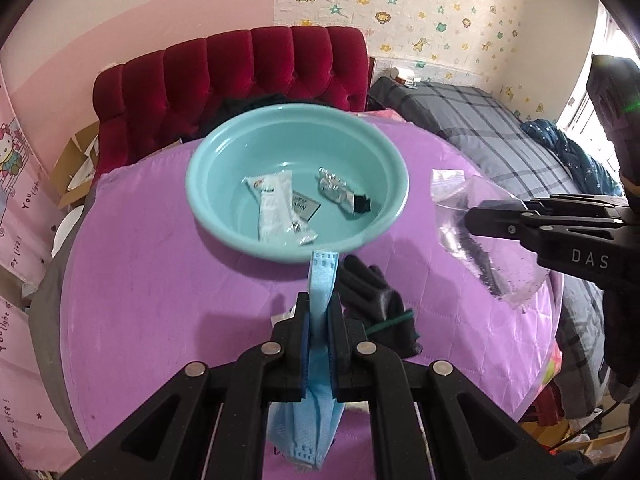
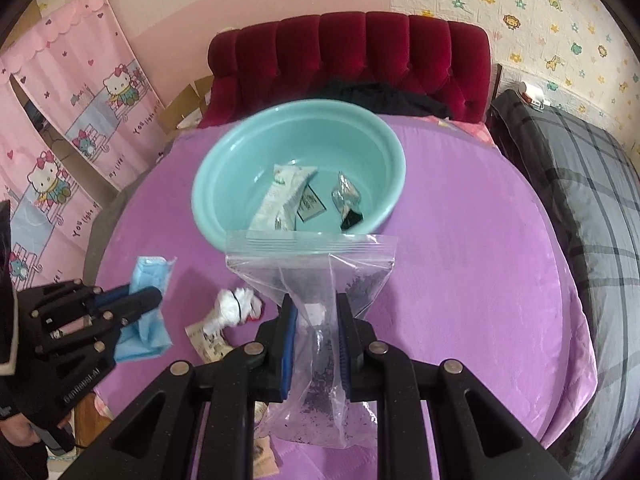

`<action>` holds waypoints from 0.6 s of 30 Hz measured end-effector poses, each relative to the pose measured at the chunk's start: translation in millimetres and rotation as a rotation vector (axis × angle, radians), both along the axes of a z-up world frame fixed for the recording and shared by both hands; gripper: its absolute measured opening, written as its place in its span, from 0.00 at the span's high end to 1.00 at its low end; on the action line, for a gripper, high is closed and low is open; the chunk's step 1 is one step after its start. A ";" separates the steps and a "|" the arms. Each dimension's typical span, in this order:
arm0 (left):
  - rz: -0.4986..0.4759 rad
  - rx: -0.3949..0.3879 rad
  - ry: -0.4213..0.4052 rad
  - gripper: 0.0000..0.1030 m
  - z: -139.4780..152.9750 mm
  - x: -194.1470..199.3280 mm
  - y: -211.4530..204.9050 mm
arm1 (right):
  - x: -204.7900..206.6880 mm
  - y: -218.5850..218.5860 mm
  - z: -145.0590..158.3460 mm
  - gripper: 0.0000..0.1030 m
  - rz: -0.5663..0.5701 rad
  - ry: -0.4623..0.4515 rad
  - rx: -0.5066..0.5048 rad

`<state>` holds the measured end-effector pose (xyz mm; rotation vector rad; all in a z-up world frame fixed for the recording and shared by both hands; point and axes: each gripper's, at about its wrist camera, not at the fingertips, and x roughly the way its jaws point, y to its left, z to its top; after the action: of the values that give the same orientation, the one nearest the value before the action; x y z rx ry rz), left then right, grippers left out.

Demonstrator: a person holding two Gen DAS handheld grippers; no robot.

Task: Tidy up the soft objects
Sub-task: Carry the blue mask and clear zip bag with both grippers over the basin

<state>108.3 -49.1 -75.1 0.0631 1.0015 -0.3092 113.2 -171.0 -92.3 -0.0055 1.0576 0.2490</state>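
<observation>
Left tongs [image 1: 319,312]: closed tight on a folded blue face mask [image 1: 321,280], gripped mid-length. One end stands up past the tips, the other hangs down behind the pads. Held off the purple table cover [image 1: 160,300].

Right tongs [image 2: 316,312]: clamped on a clear zip bag [image 2: 312,264] with dark crumbs inside, pinched at its waist so the film bunches there. The zip end fans out ahead of the tips; the bottom sags below the pads.

Teal basin [image 1: 298,176] sits just ahead of both tongs. Already in it: a white packet [image 1: 268,200], a small card [image 1: 305,205], a crumpled foil tube [image 1: 340,194]. Zip bag's top edge overlaps the basin's near rim in the right view.

Still on the cover: a black glove [image 1: 372,296] just right of the left tips; a white wad [image 2: 236,306] and a printed paper scrap [image 2: 212,342] between the two tongs.

Risks, as I judge them:
- Mask is limp. The hanging end could catch on the basin rim and drag back out on release.
- Bag film is slick and loosely pinched, so it may slip early and land short of the rim.
- Cannot tell whether the zip is sealed. If open, tipping could spill crumbs.
- Both tongs heading for one basin could bump.
</observation>
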 end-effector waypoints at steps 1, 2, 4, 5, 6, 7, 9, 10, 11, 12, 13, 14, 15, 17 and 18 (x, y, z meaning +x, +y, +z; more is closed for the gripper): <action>-0.003 0.000 -0.005 0.93 1.8 3.1 -0.2 | 3.4 1.1 2.8 0.82 0.000 -0.006 0.005; -0.009 -0.008 -0.007 0.93 3.8 7.4 -0.9 | 6.4 2.1 5.5 0.82 0.003 -0.012 0.008; -0.017 -0.027 -0.004 0.93 4.7 14.0 -1.1 | 12.4 4.7 10.5 0.82 0.012 -0.023 0.014; -0.021 -0.038 0.004 0.93 4.7 19.8 -1.2 | 15.9 6.0 11.9 0.82 0.018 -0.026 0.013; -0.022 -0.042 0.005 0.93 4.9 23.3 -1.5 | 19.5 6.9 12.6 0.82 0.023 -0.027 0.012; -0.023 -0.043 0.002 0.93 6.0 27.2 -1.5 | 24.0 7.6 13.3 0.82 0.027 -0.026 0.011; -0.024 -0.034 -0.015 0.93 9.6 36.7 -2.6 | 33.6 9.0 15.8 0.82 0.034 -0.029 0.012; -0.024 -0.035 -0.018 0.93 10.3 39.6 -2.8 | 37.6 9.5 16.6 0.82 0.037 -0.031 0.012; -0.022 -0.040 -0.019 0.93 11.3 44.9 -2.8 | 42.2 10.2 17.7 0.82 0.039 -0.033 0.012; -0.023 -0.044 -0.019 0.93 12.0 50.5 -2.7 | 47.9 11.4 18.9 0.82 0.043 -0.034 0.015; -0.023 -0.045 -0.020 0.93 12.2 53.1 -3.1 | 51.8 12.0 19.5 0.82 0.044 -0.035 0.017; -0.026 -0.043 -0.024 0.93 12.3 58.0 -3.8 | 56.7 12.7 20.0 0.82 0.044 -0.035 0.020; -0.029 -0.041 -0.026 0.93 12.0 62.2 -5.1 | 60.5 13.3 20.0 0.82 0.047 -0.035 0.024; -0.038 -0.053 -0.014 0.93 10.4 73.9 -4.0 | 71.7 15.2 20.5 0.82 0.049 -0.036 0.030; -0.039 -0.056 -0.012 0.93 10.3 76.6 -4.0 | 77.1 16.1 20.6 0.82 0.051 -0.036 0.032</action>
<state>184.9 -53.1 -64.7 0.0338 0.9799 -0.3718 190.3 -154.9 -71.7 -0.0087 1.0186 0.3110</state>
